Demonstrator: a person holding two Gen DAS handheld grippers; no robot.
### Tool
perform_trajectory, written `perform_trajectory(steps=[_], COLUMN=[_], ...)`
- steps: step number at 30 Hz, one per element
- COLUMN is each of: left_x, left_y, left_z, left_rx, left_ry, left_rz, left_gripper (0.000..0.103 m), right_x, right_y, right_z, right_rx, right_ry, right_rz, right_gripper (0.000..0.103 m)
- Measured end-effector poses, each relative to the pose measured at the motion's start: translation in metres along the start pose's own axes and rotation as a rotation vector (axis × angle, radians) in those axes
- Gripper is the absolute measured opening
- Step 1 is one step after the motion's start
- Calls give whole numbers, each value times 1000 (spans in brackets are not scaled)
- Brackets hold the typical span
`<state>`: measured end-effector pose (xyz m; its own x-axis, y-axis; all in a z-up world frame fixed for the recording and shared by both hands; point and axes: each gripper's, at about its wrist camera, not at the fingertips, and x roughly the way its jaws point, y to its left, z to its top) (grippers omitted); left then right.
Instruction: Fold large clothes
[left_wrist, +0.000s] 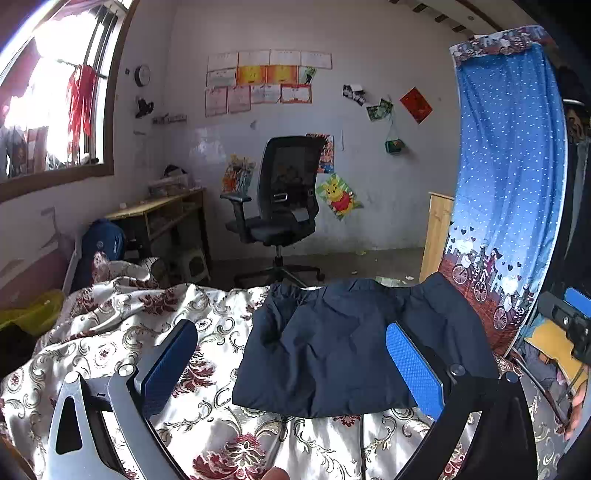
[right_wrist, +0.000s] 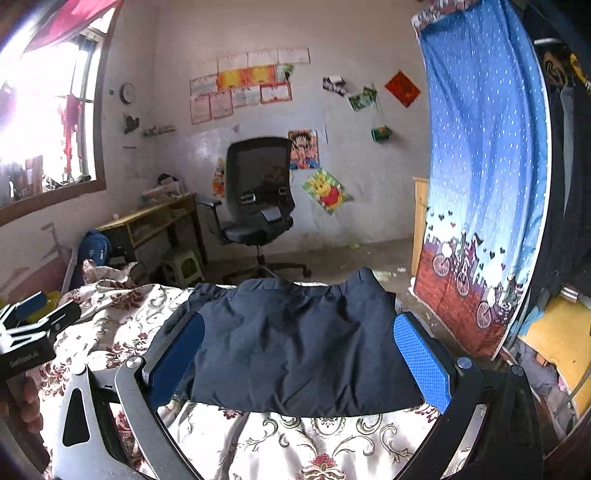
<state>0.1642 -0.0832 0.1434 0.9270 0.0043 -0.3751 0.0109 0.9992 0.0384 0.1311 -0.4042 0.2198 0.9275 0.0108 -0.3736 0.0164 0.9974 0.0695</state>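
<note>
Place: a lived-in bedroom at home
Signs: bed (left_wrist: 207, 435) with floral cover, office chair (left_wrist: 280, 206), wooden desk (left_wrist: 162, 206), certificates (left_wrist: 266, 79) and cartoon posters (left_wrist: 338, 195) on the wall

Open floral-patterned cream bedspread (left_wrist: 122, 332) left of folded navy fabric garment (left_wrist: 343, 343); nothing lying there. Blue dotted hanging curtain (right_wrist: 487, 177) crowds the right side. Black mesh office chair (right_wrist: 258, 192) well beyond bed.

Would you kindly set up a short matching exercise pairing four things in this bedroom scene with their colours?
Things:
1. folded garment
2. office chair
3. curtain
4. bedspread

Colours:
A. blue with white dots
B. cream with red floral pattern
C. dark navy
D. black

Pairs: 1-C, 2-D, 3-A, 4-B
</note>
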Motion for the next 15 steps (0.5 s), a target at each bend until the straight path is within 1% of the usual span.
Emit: perform_trajectory(steps=[6,10,12,15], left_x=[-28,-46,-53,-63], left_y=[0,-3,-4,-1], left_z=[-13,-26,-32,-40], left_rx=[8,33,40,22], left_ry=[-33,-63,-64,-62], left_rz=[-17,-7,0,-6], left_gripper=[103,103,103,103], right_x=[-32,-50,-60,-72], right_y=[15,26,29,29], right_z=[-16,-25,-30,-36], right_rx=[-19,-48,-45,-38], right_ry=[-28,-46,-56,-64], right_rz=[15,24,33,39], right_gripper=[101,101,101,101])
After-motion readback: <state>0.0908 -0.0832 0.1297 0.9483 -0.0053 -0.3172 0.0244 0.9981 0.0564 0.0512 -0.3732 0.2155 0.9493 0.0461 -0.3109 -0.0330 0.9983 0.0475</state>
